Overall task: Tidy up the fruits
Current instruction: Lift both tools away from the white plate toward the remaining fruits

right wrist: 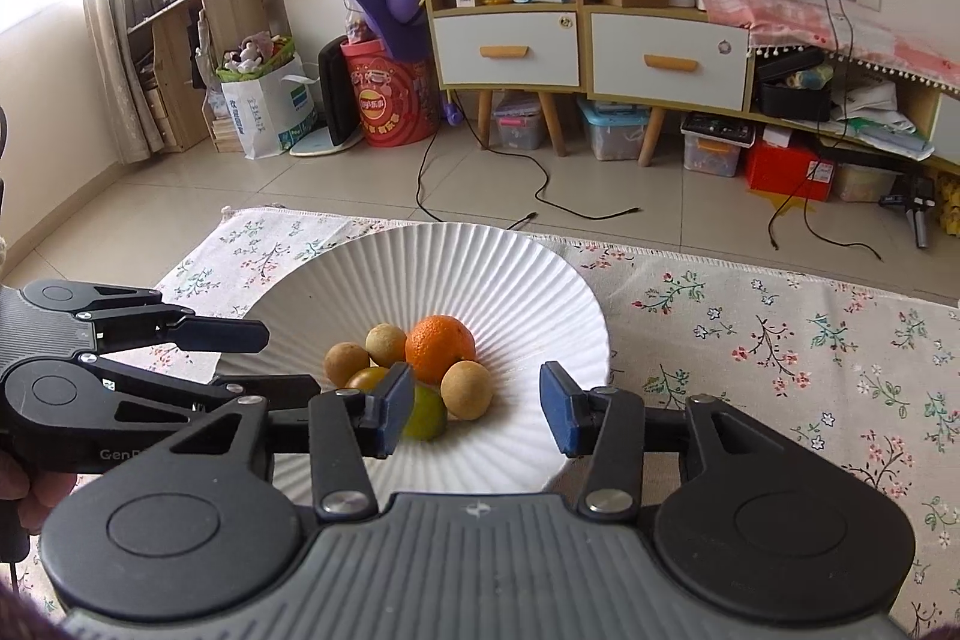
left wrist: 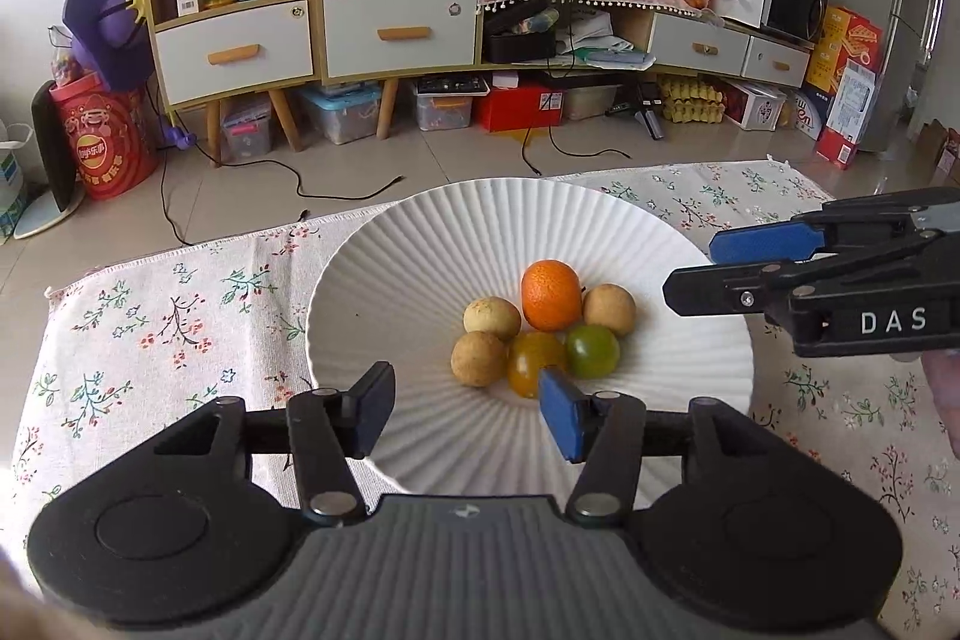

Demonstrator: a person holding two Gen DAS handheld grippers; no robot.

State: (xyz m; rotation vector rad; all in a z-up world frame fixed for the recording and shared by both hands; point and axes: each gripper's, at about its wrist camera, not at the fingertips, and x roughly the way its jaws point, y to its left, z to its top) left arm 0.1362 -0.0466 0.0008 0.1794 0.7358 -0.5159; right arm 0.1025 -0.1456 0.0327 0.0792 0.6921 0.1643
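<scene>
A flowered tablecloth (left wrist: 180, 316) covers a low table in a cluttered living room, with a tiled floor and a sideboard (left wrist: 384, 34) behind. Nearest each camera, both tools are empty: the left gripper (left wrist: 468, 415) hovers over the plate's near rim with its fingers spread wide apart, and the right gripper (right wrist: 477, 409) hangs likewise, fingers wide, holding nothing.

The white ribbed plate (left wrist: 420, 244) sits mid-cloth, toward the far edge. All the fruit lies clustered in its centre: a yellow-orange tomato (left wrist: 531, 361) and a green tomato (left wrist: 593, 351) nearest, three tan longans (left wrist: 479, 358) (left wrist: 492, 317) (left wrist: 609, 309) around them, and the orange (left wrist: 551, 295) at the back, all touching or nearly so.

No fruit shows anywhere on the cloth, so the gathering looks finished or close to it. If any tidying is meant, come down from above on an outer fruit, squeeze the soft tomatoes lightly, and avoid nudging neighbours, since these round pieces would roll down the dished plate.
</scene>
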